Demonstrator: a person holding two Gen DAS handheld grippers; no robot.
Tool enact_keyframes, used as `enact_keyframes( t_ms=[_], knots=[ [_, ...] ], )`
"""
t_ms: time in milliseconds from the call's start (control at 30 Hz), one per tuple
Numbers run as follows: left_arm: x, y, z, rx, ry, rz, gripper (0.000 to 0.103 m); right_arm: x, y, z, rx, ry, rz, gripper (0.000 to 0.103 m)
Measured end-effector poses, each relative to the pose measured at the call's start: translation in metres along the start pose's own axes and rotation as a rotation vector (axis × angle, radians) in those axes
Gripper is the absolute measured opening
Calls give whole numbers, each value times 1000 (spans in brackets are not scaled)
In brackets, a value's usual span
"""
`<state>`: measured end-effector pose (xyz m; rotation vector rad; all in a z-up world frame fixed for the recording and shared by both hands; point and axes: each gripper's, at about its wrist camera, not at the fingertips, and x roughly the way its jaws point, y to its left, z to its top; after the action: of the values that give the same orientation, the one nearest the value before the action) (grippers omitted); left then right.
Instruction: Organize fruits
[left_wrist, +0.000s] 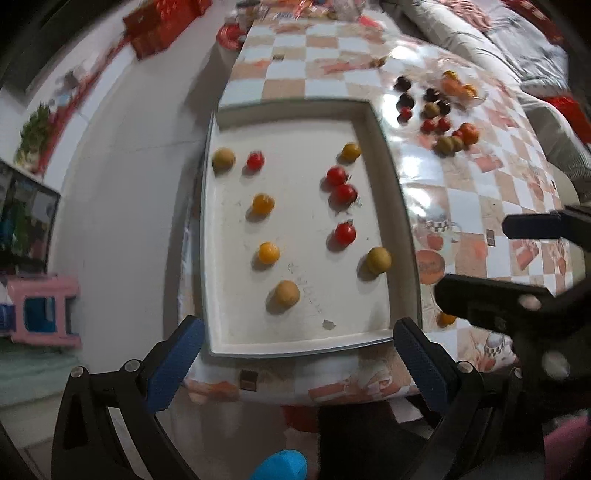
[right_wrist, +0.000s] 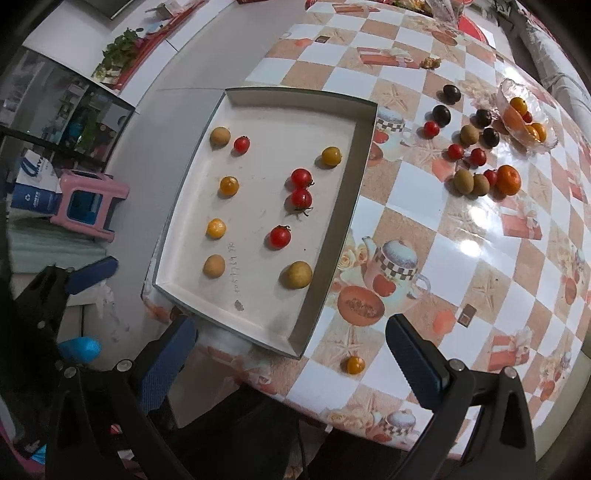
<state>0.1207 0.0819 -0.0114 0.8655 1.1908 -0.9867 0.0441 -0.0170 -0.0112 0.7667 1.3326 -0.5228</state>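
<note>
Sitting alone on the worktop (right_wrist: 461, 266), just off the near corner of the white tray (right_wrist: 364, 110): one small orange fruit (right_wrist: 355, 364), apart from the tray wall and not yet sorted. Lying directly ahead of the right tool (right_wrist: 291, 354), between the lines of its two blue fingers (right_wrist: 415, 363) and slightly toward the right one, so probably a short forward reach with little sideways correction. Round, hence no long axis to line up with. Right tool spread wide, holding nothing. Left tool (left_wrist: 295, 354) likewise spread wide and empty, facing the tray's near edge, with the same fruit (left_wrist: 446, 318) off to its right and partly hidden behind the right tool's black frame; clearly the right hand the nearer one. Inside the tray: red tomatoes (right_wrist: 300, 178) grouped toward the middle right, orange and yellow-brown fruits along the left side and corners, all loose and apart except two tomatoes nearly touching. Farther off on the worktop, well apart from both tools: a cluster of dark, red, green-brown and orange fruits (right_wrist: 476, 158) beside a glass bowl (right_wrist: 526, 146) holding more orange pieces. Likely to roll if nudged from one side.
</note>
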Motion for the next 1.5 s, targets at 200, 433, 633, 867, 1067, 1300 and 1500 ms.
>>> enact_keyframes(
  t_ms=[200, 433, 633, 867, 1067, 1300, 1500],
  knots=[
    [-23, -6, 0, 58, -21, 49, 103, -17, 9, 9, -27, -5, -27, 103],
    [-35, -7, 6, 57, -23, 72, 103, -28, 10, 18, -39, -13, -50, 103],
    [-38, -11, 11, 59, -22, 84, 103, -30, 10, 20, -49, -2, -60, 103],
    [-41, -17, 13, 72, -22, 115, 103, -34, 8, 19, -44, -10, -57, 103],
    [-43, -18, 14, 66, -22, 122, 103, -35, 6, 18, -46, -5, -58, 103],
    [-45, -22, 17, 73, -30, 134, 103, -38, 5, 18, -51, -13, -60, 103],
    [-46, -25, 19, 80, -30, 138, 103, -40, 1, 19, -46, -12, -59, 103]
  ],
)
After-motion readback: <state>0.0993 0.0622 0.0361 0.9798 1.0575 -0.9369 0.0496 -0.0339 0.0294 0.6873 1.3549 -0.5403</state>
